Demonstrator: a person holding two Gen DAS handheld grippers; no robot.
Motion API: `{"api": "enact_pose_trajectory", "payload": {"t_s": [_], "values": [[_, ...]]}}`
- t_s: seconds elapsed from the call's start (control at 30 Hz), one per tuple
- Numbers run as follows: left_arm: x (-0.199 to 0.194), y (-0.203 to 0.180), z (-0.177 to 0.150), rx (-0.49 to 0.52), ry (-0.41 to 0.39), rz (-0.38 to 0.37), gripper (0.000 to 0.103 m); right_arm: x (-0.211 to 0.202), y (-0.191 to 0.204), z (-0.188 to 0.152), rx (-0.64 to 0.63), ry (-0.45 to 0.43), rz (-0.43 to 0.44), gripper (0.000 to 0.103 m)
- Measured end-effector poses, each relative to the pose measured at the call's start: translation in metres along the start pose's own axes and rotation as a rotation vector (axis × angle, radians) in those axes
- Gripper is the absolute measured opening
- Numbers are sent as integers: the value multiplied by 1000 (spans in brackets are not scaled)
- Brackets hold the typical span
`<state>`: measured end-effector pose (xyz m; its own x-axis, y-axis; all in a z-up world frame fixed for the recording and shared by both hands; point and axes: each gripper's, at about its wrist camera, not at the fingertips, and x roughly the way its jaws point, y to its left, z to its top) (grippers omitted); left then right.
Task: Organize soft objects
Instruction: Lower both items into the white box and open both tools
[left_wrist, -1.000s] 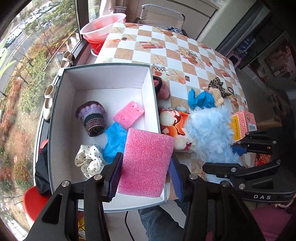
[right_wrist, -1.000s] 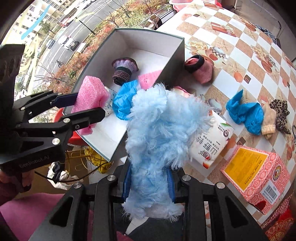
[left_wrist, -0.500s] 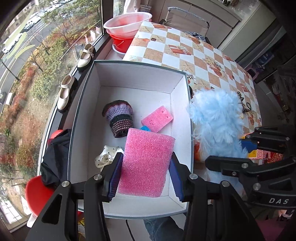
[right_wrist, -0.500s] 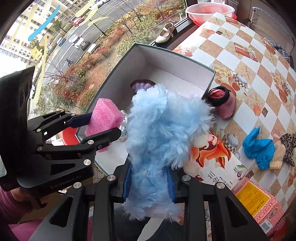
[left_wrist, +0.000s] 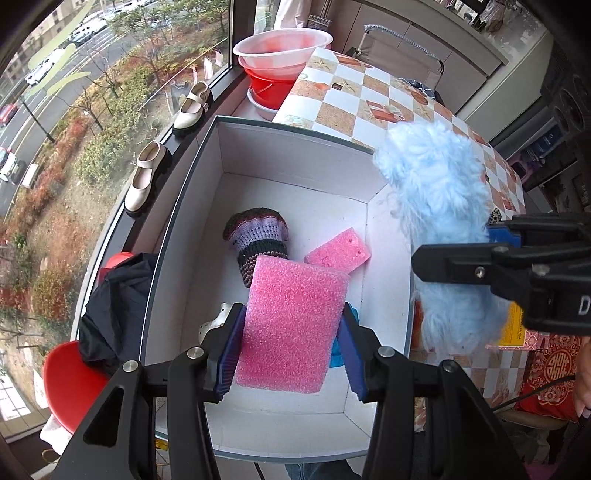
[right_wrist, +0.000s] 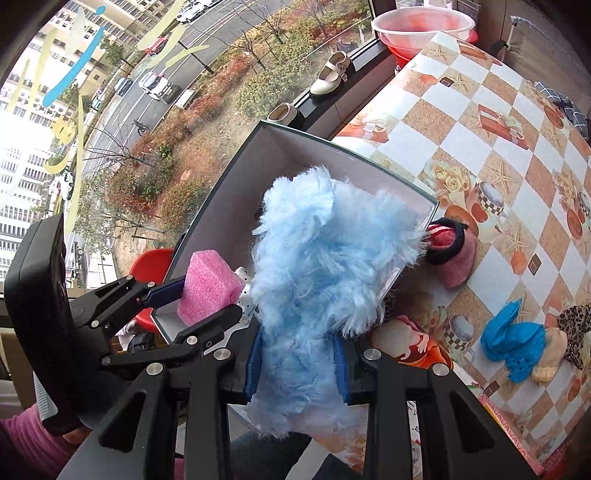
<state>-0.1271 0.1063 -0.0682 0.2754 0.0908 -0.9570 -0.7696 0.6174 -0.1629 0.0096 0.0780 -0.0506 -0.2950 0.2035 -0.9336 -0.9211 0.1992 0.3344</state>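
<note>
My left gripper (left_wrist: 291, 354) is shut on a large pink foam sponge (left_wrist: 291, 325) and holds it above the white box (left_wrist: 295, 166). In the box lie a knitted striped hat (left_wrist: 258, 236), a small pink sponge (left_wrist: 338, 251), a white dotted cloth (left_wrist: 218, 323) and a blue cloth, mostly hidden. My right gripper (right_wrist: 297, 363) is shut on a fluffy light-blue plush (right_wrist: 321, 277) and holds it over the box's right edge; the plush also shows in the left wrist view (left_wrist: 439, 206).
On the checkered table (right_wrist: 498, 155) lie a pink sock with a black cuff (right_wrist: 454, 254), a blue cloth (right_wrist: 513, 343), a leopard-print piece (right_wrist: 576, 328) and a printed packet (right_wrist: 413, 339). A pink basin (left_wrist: 282, 48) stands at the far end. Shoes (left_wrist: 144, 177) sit on the windowsill.
Both grippers have moved forward and left over the box. The blue plush now hangs at the box's right wall. The pink sponge covers more of the box's contents.
</note>
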Motion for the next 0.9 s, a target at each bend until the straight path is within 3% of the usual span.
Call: {"api": "enact_pose_trajectory", "payload": {"t_s": [0.6,0.7,0.77,0.8,0.83,0.9], "values": [[14,4,1,-31,14,-14,53,22,-2,28,-4,49,4,33],[12,0,1,-16,4,9,57,24,-2,32,-6,50,-1,33],[13,-3,1,0,0,46,73,25,-2,34,-3,56,-3,34],[15,-4,1,5,2,54,77,26,-3,35,2,59,-3,39],[16,-4,1,7,5,48,80,26,-4,35,8,62,-6,55],[21,-4,1,2,31,27,81,24,-5,35,20,59,-19,65]]}}
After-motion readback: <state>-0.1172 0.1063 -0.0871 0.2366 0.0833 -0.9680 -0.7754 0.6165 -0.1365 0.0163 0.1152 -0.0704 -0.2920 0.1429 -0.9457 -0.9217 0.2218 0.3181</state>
